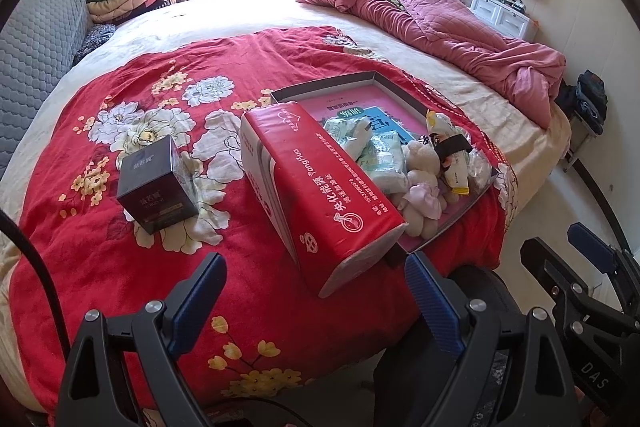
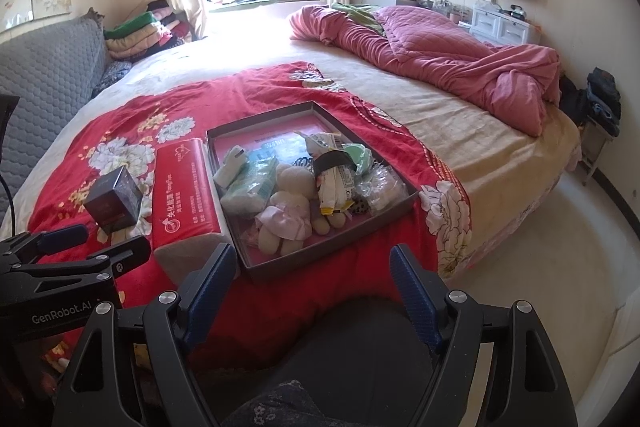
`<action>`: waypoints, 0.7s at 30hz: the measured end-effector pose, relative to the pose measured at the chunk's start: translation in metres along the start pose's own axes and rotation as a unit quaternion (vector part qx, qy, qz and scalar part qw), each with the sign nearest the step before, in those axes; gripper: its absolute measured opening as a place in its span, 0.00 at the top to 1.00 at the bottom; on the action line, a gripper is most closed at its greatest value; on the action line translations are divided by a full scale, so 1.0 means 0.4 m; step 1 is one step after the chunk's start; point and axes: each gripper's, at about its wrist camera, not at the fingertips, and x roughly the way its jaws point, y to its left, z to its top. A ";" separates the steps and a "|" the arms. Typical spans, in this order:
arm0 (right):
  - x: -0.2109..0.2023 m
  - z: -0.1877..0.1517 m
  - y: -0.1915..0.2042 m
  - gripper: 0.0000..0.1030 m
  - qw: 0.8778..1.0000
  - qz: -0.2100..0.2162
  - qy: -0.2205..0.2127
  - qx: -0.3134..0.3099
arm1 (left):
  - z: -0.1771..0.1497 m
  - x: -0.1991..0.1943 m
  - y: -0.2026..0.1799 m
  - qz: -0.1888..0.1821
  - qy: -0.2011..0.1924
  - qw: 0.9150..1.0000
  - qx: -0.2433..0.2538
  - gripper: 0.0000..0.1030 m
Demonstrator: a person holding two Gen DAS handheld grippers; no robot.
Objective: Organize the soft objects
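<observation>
A shallow dark tray [image 2: 320, 259] [image 1: 332, 85] lies on the red flowered blanket [image 1: 120, 267] [image 2: 280, 83]. It holds a cream plush toy in a pink dress [image 2: 290, 203] [image 1: 422, 183], pale green tissue packs [image 2: 250, 183] [image 1: 380, 155], a snack packet [image 2: 338, 183] [image 1: 454, 163] and clear wrapped items [image 2: 378, 183]. A long red tissue pack [image 1: 320, 195] [image 2: 182, 191] leans on the tray's left edge. Left of it stands a small dark box [image 1: 154, 183] [image 2: 114, 201]. My left gripper [image 1: 316, 297] is open and empty, just short of the red pack. My right gripper [image 2: 314, 285] is open and empty, in front of the tray.
A crumpled pink quilt [image 2: 440, 59] [image 1: 460, 27] covers the far right of the bed. Folded clothes [image 2: 144, 31] pile up by the window at the back left. A grey padded headboard [image 1: 36, 59] runs along the left. The floor [image 2: 540, 247] lies to the right of the bed.
</observation>
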 end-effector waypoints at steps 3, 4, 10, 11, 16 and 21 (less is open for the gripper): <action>0.001 0.000 0.000 0.22 1.000 -0.001 -0.001 0.003 | -0.001 0.000 0.002 0.001 0.000 1.000 0.000 0.12; 0.003 0.000 -0.001 0.22 1.000 -0.001 -0.001 0.004 | -0.001 0.000 0.003 0.000 0.000 1.000 0.000 0.12; 0.005 -0.004 0.002 0.22 1.000 -0.001 -0.001 0.004 | -0.002 -0.003 0.004 0.006 0.001 1.000 0.002 0.12; 0.004 -0.005 0.001 0.22 1.000 -0.001 -0.001 0.004 | -0.002 -0.004 0.005 0.006 0.000 1.000 0.001 0.12; 0.003 -0.004 0.001 0.22 1.000 -0.002 -0.001 0.005 | -0.002 -0.005 0.005 0.008 0.002 1.000 0.002 0.12; -0.001 -0.001 -0.001 0.22 1.000 -0.002 -0.002 0.004 | -0.003 -0.004 0.004 0.007 0.001 1.000 0.002 0.12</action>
